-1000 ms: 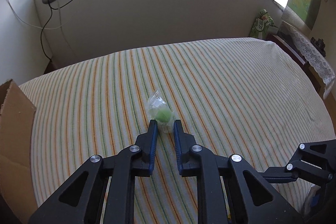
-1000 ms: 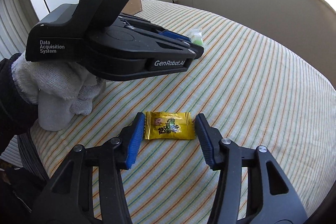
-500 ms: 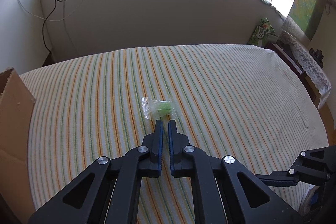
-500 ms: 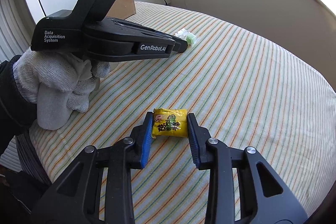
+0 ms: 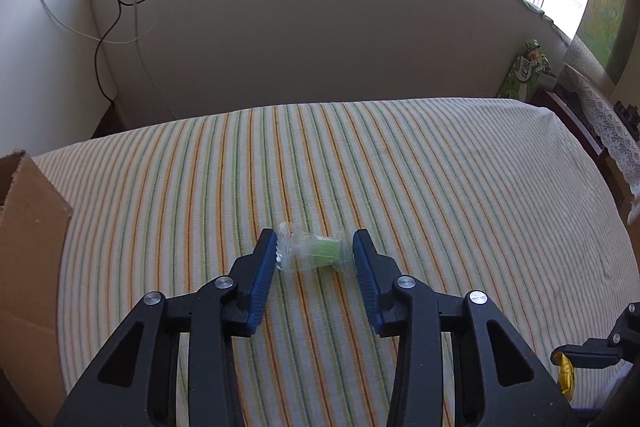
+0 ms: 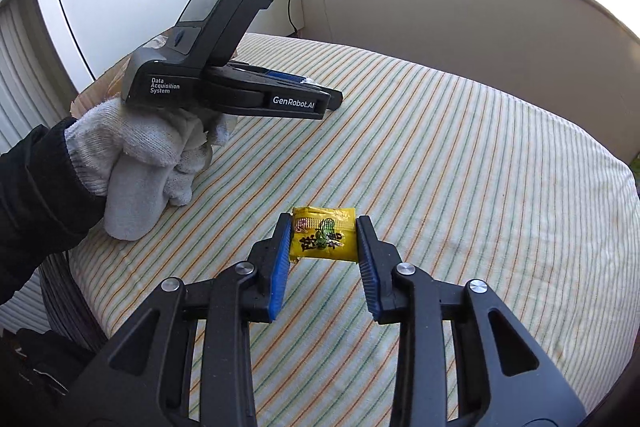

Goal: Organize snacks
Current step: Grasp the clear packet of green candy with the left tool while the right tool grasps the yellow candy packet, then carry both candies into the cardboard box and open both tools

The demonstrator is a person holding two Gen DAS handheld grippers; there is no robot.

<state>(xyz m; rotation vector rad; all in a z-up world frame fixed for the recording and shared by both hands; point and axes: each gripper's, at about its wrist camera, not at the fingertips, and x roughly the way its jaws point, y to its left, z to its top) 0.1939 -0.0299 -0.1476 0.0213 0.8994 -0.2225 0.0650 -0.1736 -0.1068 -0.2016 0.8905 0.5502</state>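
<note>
A green candy in a clear wrapper (image 5: pixel 320 251) lies crosswise on the striped tablecloth (image 5: pixel 400 167). My left gripper (image 5: pixel 314 247) straddles it, jaws opening, and the wrapper ends reach towards both blue pads without being squeezed. A white-gloved hand (image 6: pixel 140 155) holds that left gripper (image 6: pixel 332 99) in the right wrist view. My right gripper (image 6: pixel 323 227) is shut on a yellow snack packet (image 6: pixel 324 239), held slightly above the cloth. The right gripper (image 5: pixel 592 355) and a corner of the yellow packet (image 5: pixel 565 373) show at the lower right of the left wrist view.
An open cardboard box (image 5: pixel 28 227) stands at the table's left edge. A green patterned bag (image 5: pixel 528 71) leans at the far right corner beside lace-covered furniture (image 5: pixel 600 131). A low wall with cables and plants runs behind the table.
The left jaws, shut just short of the green candy before, have opened and now straddle it. The right jaws closed on the yellow packet and lifted it.
</note>
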